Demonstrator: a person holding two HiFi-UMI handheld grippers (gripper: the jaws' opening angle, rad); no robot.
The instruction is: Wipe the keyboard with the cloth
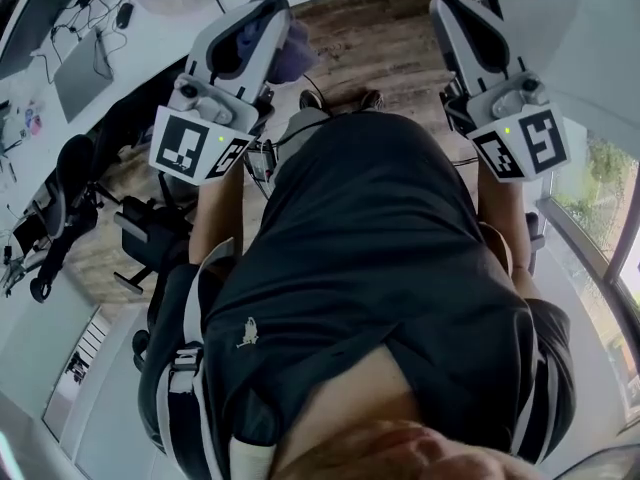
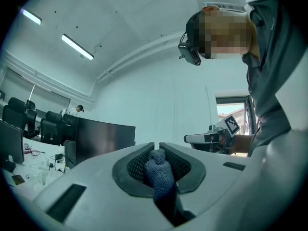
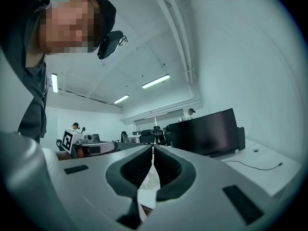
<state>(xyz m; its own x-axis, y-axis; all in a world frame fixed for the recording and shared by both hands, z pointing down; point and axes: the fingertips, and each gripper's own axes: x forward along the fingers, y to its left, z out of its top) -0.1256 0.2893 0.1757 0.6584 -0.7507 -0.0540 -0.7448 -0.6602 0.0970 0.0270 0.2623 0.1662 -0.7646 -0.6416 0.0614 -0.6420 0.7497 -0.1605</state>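
Note:
My left gripper (image 2: 157, 146) is shut on a blue-purple cloth (image 2: 160, 177) bunched between its dark pads. In the head view this gripper (image 1: 275, 13) is raised at the upper left, and the cloth (image 1: 291, 54) bulges out at its side. The right gripper (image 3: 153, 148) is shut, tips touching, with only a pale sliver showing in the slit below them. It is held up at the upper right of the head view (image 1: 452, 8). Both point away from the person's dark shirt (image 1: 380, 258). No keyboard is in view.
A white desk (image 1: 150, 28) with a laptop and cables lies at the upper left, with black office chairs (image 1: 60, 198) beside it. A wooden floor (image 1: 370, 38) runs ahead. Dark monitors (image 3: 207, 131) stand on a white table, and people work in the background.

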